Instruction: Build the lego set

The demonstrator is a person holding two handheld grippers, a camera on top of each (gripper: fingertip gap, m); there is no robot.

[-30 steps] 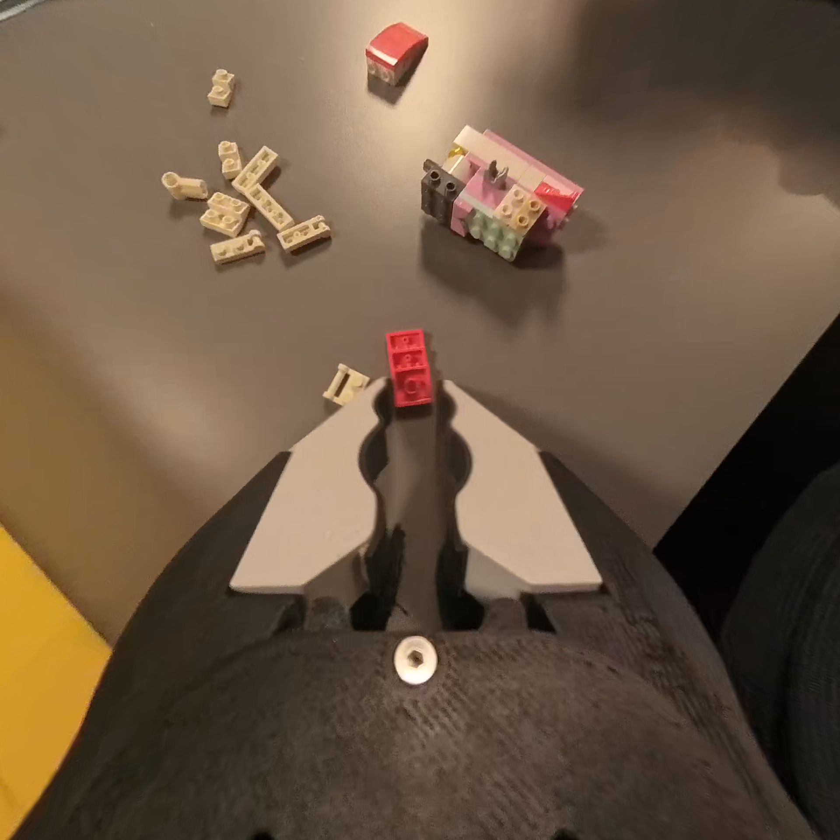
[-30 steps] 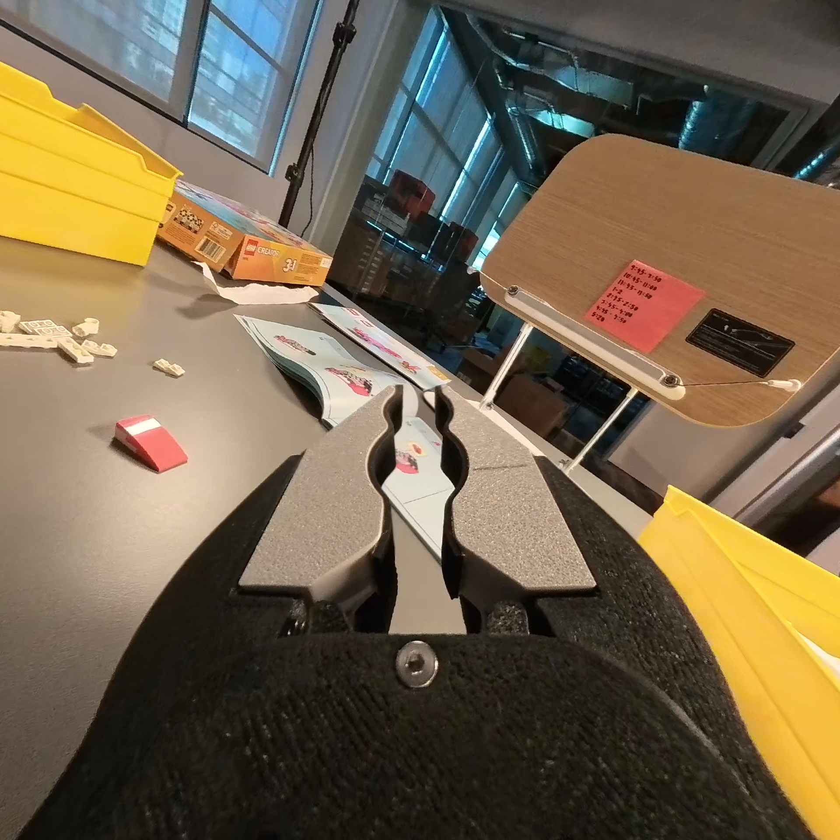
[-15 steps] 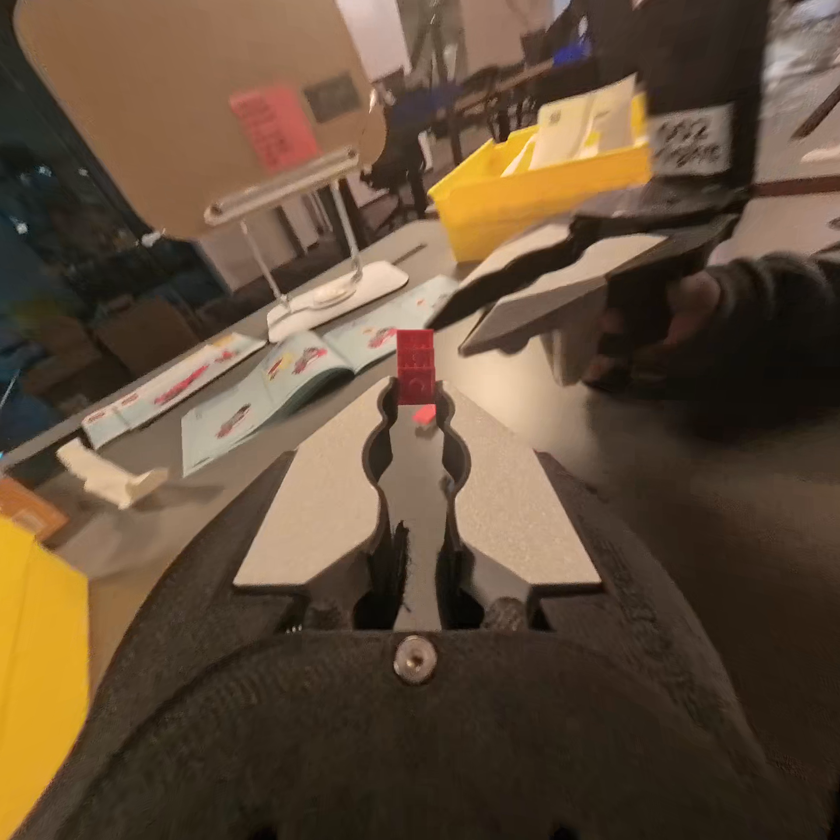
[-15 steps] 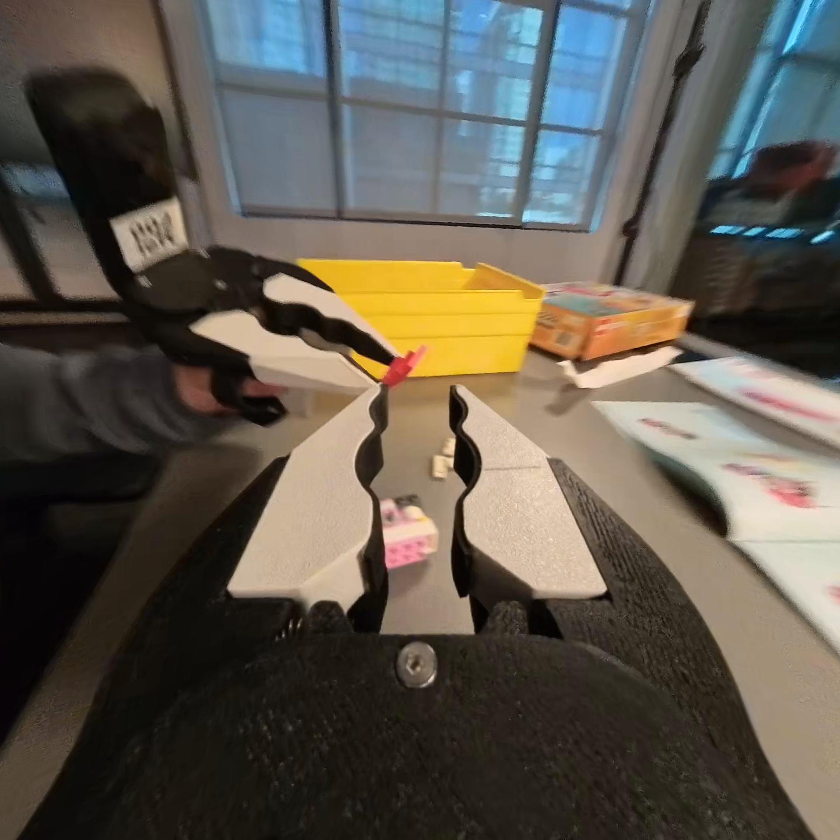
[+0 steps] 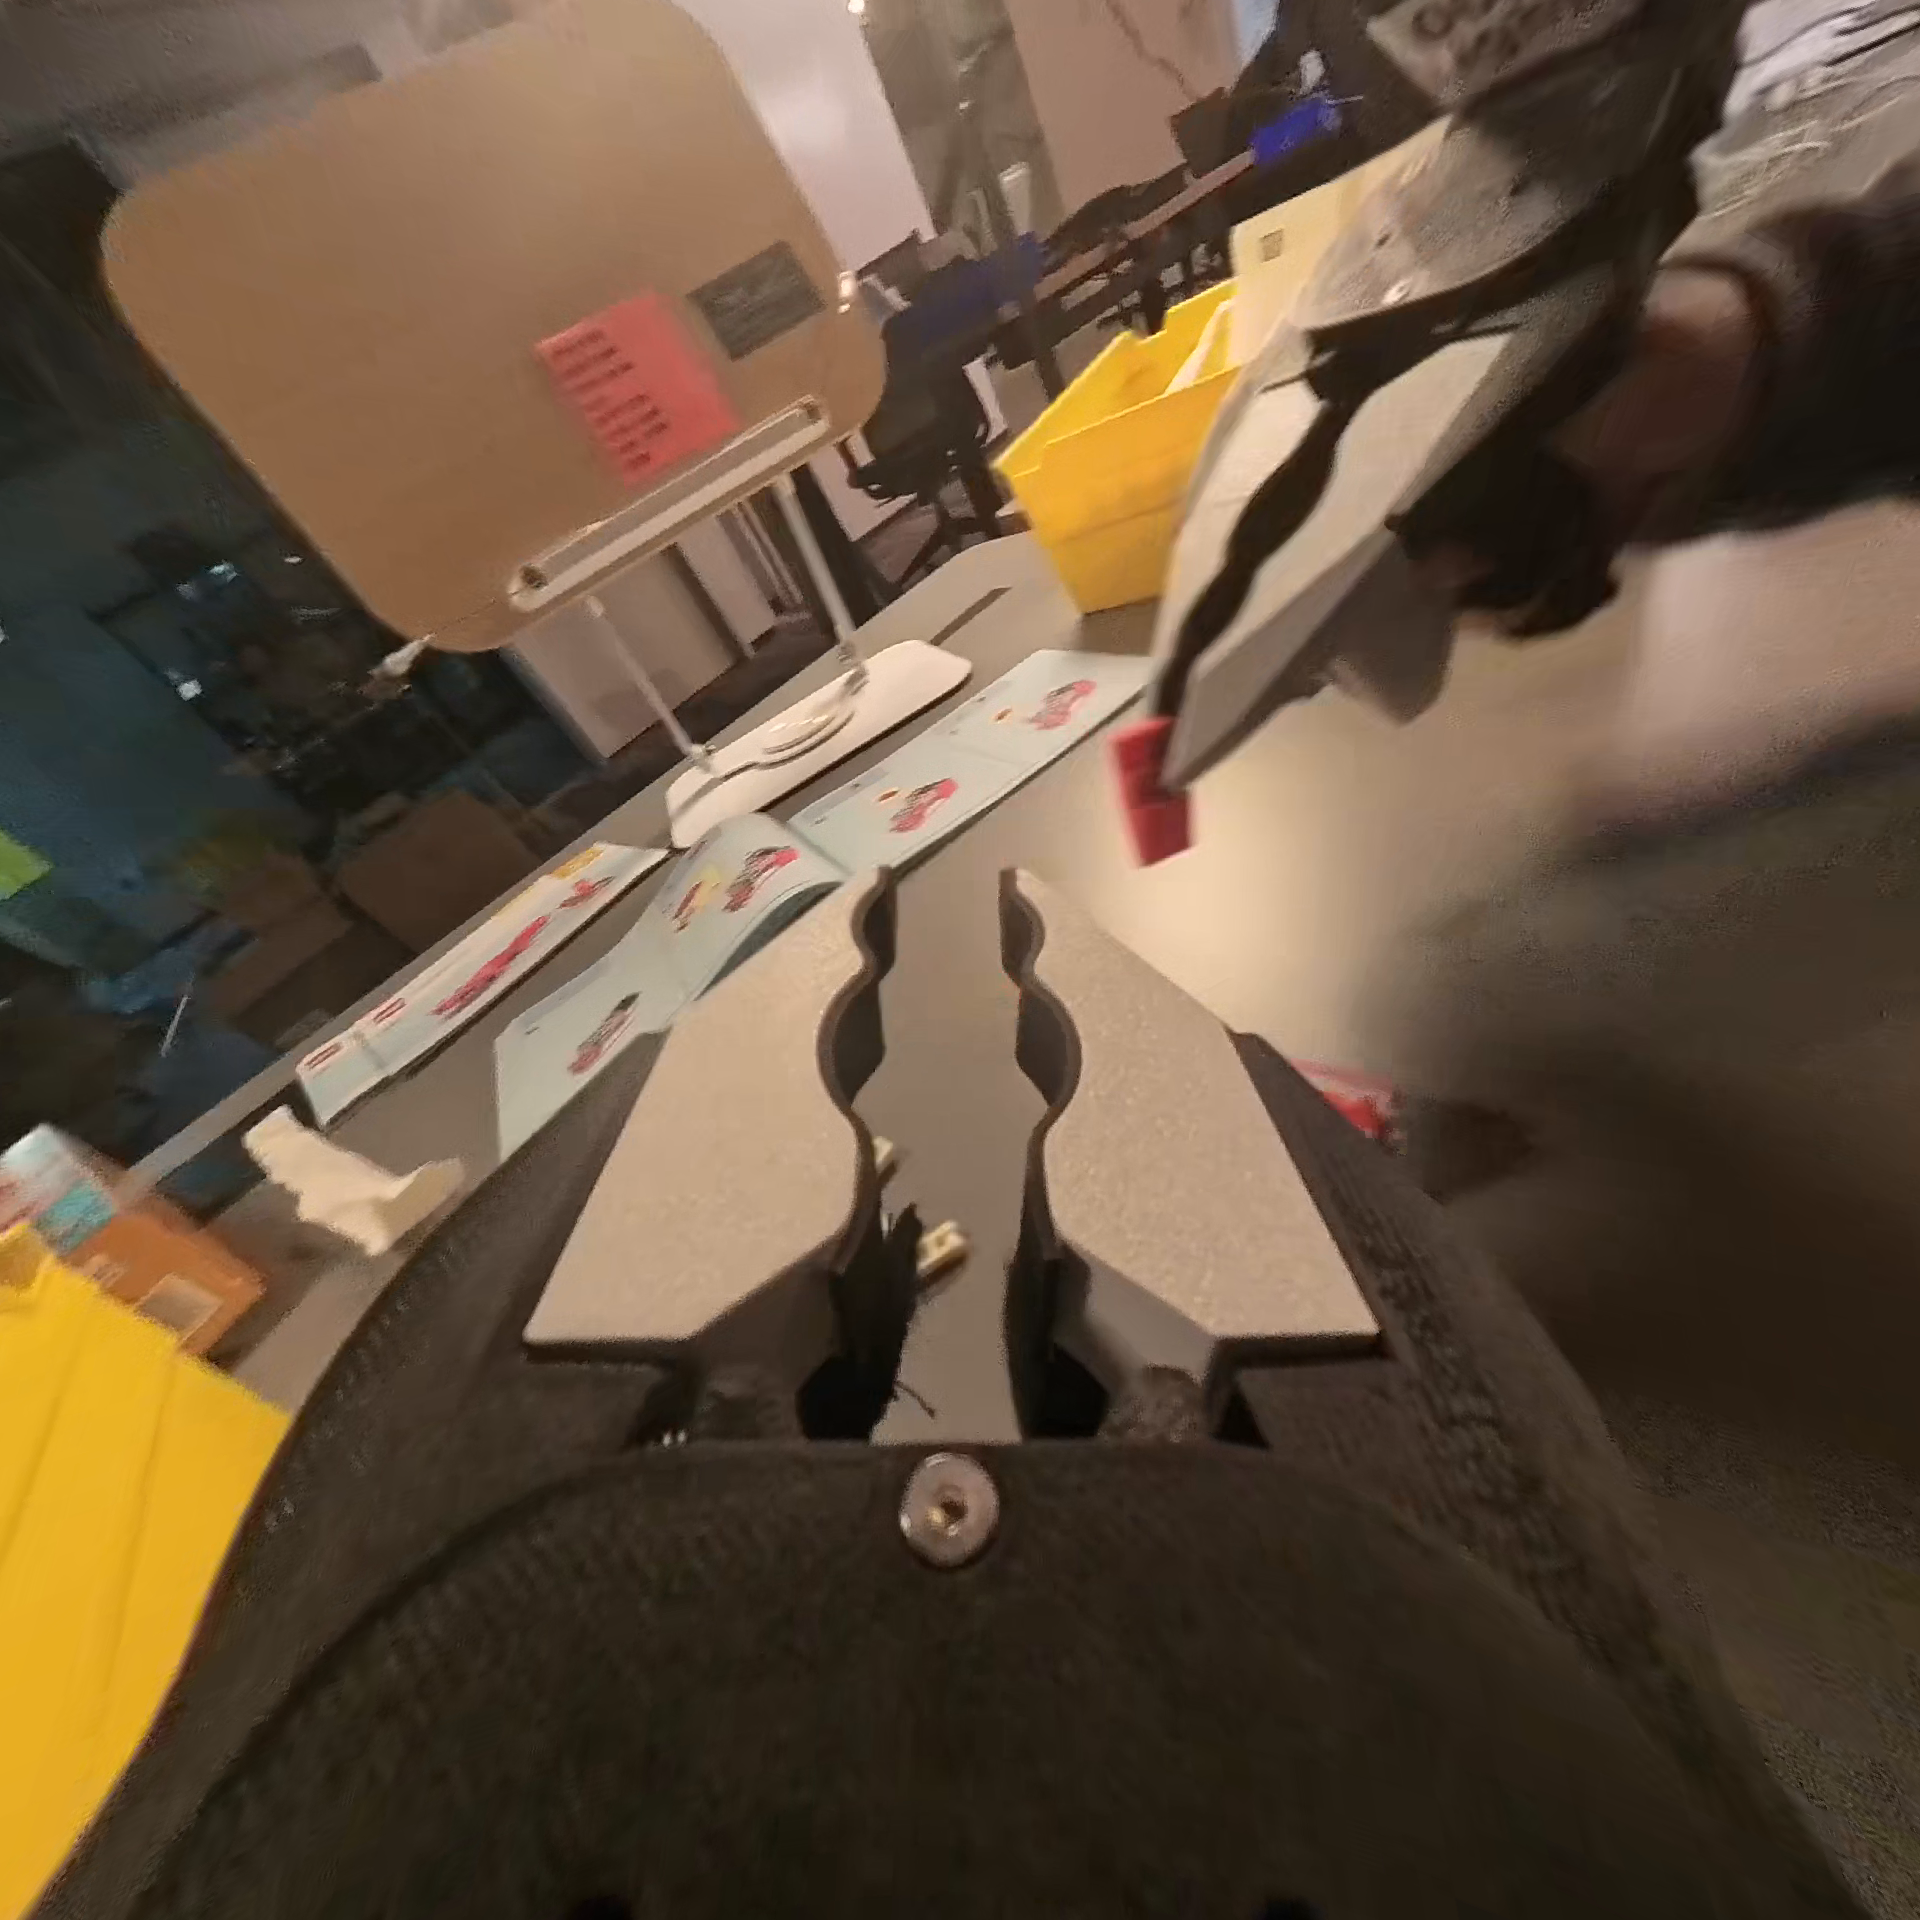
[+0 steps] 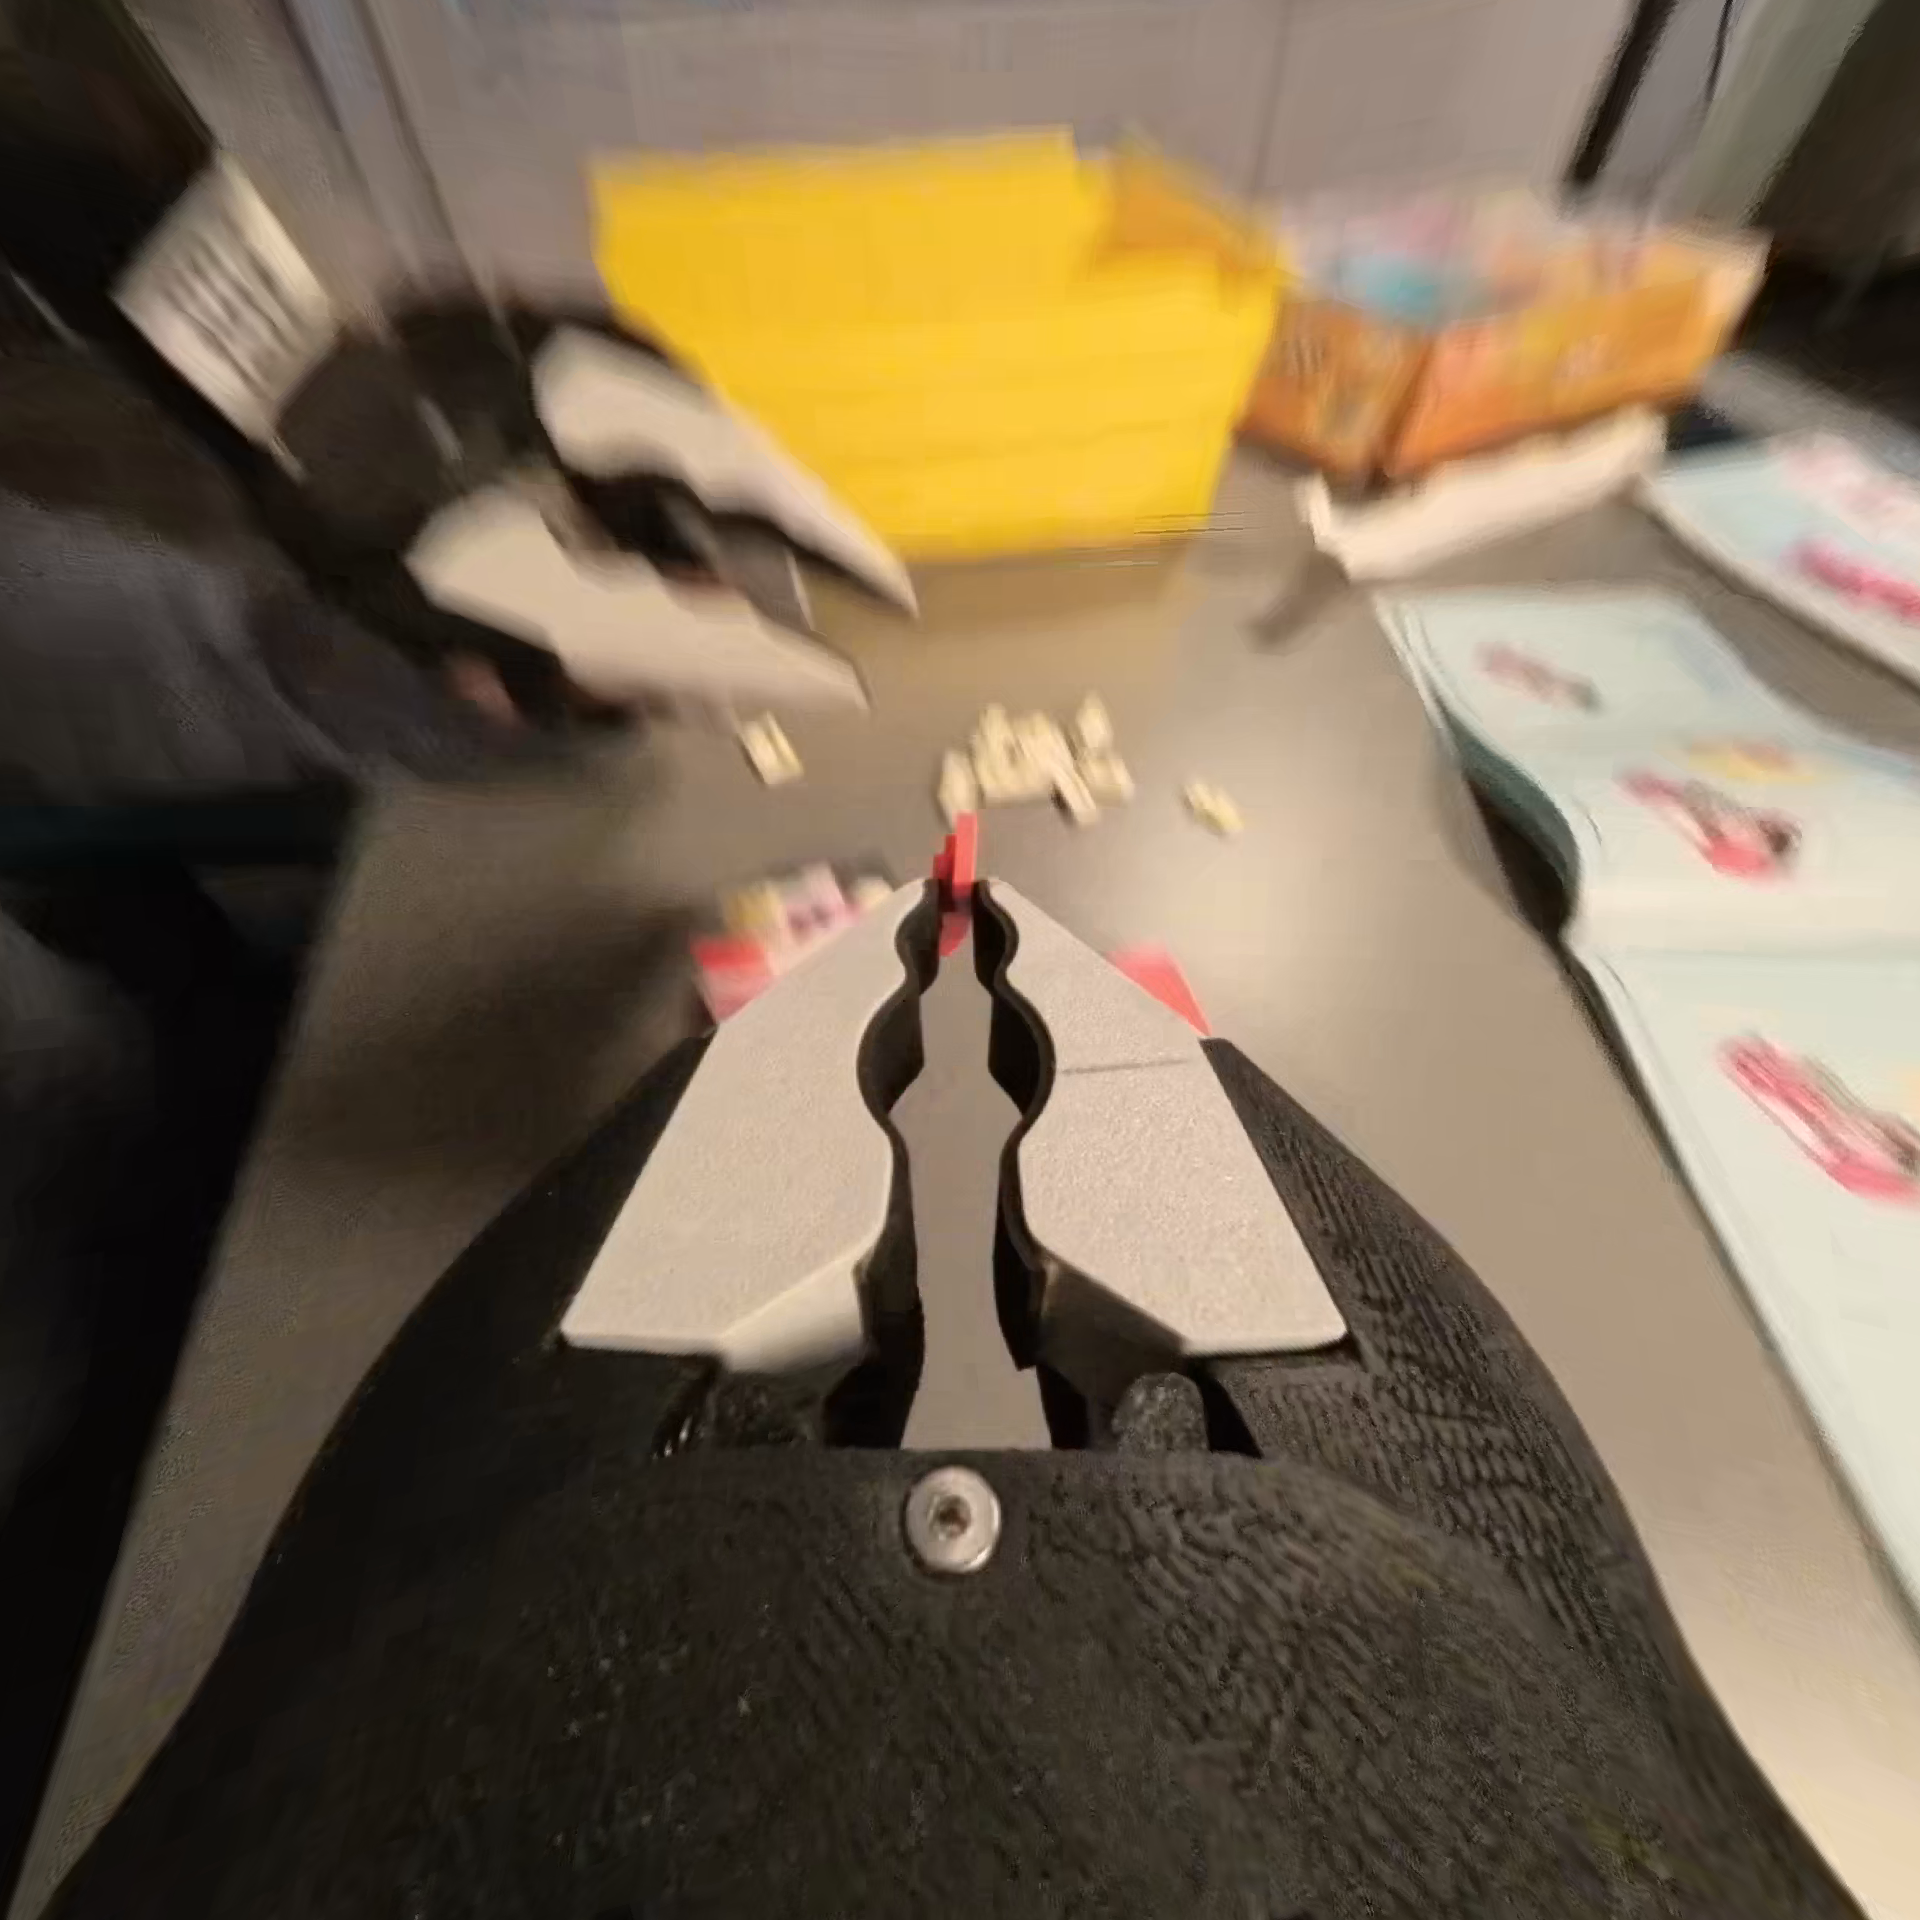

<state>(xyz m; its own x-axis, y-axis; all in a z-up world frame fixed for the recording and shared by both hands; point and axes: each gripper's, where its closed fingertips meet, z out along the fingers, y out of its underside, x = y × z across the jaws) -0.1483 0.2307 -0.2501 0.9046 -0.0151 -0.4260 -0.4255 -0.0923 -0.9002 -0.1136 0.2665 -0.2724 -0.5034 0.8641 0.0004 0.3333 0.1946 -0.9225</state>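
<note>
The right gripper (image 6: 954,883) pinches a small red brick (image 6: 961,862) at its tips. At ten o'clock, the left gripper (image 5: 940,899) is open and empty.

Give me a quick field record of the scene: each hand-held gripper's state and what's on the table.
left hand-held gripper: open, nothing between its fingers
right hand-held gripper: shut on a red brick, held clear of the table
loose parts: tan pieces, pink build, red wedge
paper: instruction booklets
edges: yellow bin, orange box
</note>
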